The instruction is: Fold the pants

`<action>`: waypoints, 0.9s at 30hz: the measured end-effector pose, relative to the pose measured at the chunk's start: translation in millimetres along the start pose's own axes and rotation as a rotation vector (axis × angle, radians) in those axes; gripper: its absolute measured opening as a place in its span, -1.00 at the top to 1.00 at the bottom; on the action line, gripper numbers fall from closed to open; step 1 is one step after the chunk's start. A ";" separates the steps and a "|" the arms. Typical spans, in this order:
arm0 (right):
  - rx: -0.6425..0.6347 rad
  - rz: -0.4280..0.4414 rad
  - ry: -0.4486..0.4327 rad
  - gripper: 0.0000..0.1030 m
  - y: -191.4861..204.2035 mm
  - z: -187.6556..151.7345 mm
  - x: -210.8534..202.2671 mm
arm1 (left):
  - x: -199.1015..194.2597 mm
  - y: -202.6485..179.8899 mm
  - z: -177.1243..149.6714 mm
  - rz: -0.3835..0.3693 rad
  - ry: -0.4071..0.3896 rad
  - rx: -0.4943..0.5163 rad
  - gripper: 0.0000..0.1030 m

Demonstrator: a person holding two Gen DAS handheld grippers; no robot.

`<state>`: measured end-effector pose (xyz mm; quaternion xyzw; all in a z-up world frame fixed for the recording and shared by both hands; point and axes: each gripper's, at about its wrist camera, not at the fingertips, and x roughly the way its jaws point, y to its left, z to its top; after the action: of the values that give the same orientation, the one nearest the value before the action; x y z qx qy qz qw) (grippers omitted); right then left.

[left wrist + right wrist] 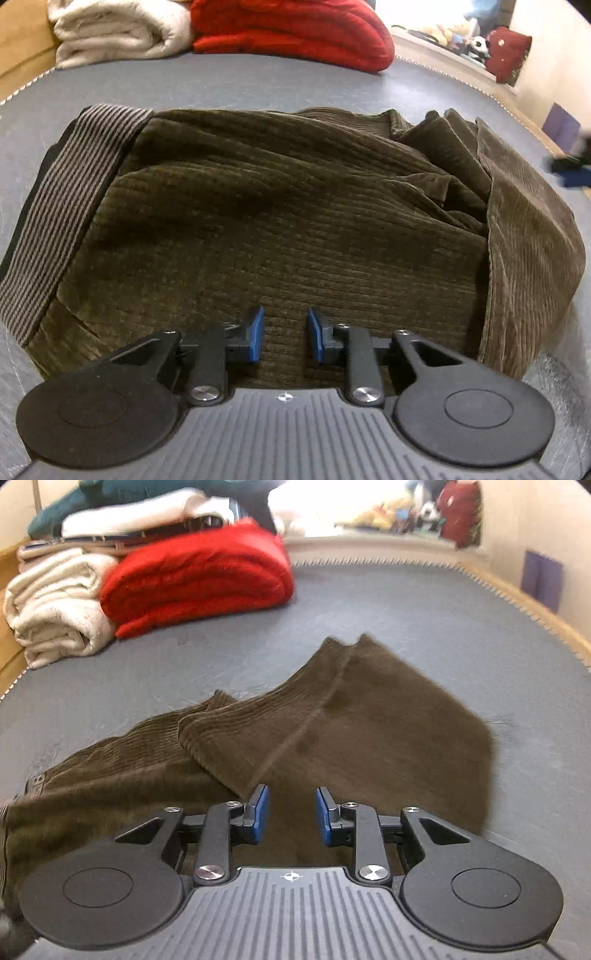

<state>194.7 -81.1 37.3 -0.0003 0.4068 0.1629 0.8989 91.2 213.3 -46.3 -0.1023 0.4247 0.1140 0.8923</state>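
Left gripper (284, 334) and right gripper (291, 816) hovered part-open, holding nothing, over the pants (288, 221) on the grey table (406, 620). Folded over roughly; right end bunched, tidying left.

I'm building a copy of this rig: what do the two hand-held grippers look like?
Both look identical. The left hand-held gripper and right hand-held gripper have blue pads on black fingers, black linkage arms with silver pivot screws, two round black discs, and a ribbed grey body with a small crosshair mark. No cables or sleeves show.

Brown corduroy pants (280, 221), striped waistband (70, 206)
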 end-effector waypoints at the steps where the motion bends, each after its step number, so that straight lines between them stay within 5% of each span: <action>1: -0.001 -0.006 0.033 0.25 6.0 7.8 19.0 | 1.3 -2.8 -1.0 0.007 -0.003 0.011 0.44; 9: -0.008 -0.164 0.227 -0.03 35.1 27.8 122.4 | -10.3 -10.5 -15.9 0.010 -0.018 0.024 0.44; 12: -0.055 -0.191 0.231 0.20 32.0 21.5 123.9 | -13.5 -4.7 -16.9 -0.002 -0.018 0.019 0.43; 13: -0.071 -0.184 0.229 0.60 30.7 20.8 120.1 | -11.1 -10.2 -17.9 -0.003 -0.018 0.017 0.43; 16: -0.113 -0.169 0.209 0.85 15.0 15.0 90.0 | -13.0 -8.1 -19.0 -0.009 -0.016 0.015 0.43; 23: -0.033 -0.155 0.131 0.87 -78.1 -24.1 -32.2 | -26.7 -11.4 -28.2 -0.033 -0.005 0.043 0.42; 27: 0.053 -0.141 0.164 0.87 -124.0 -74.1 -87.0 | -37.6 -27.3 -37.6 -0.066 -0.021 0.123 0.42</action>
<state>123.3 -233.9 35.0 -0.0182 0.4824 0.0880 0.8714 48.5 172.4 -37.8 -0.0601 0.4178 0.0592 0.9046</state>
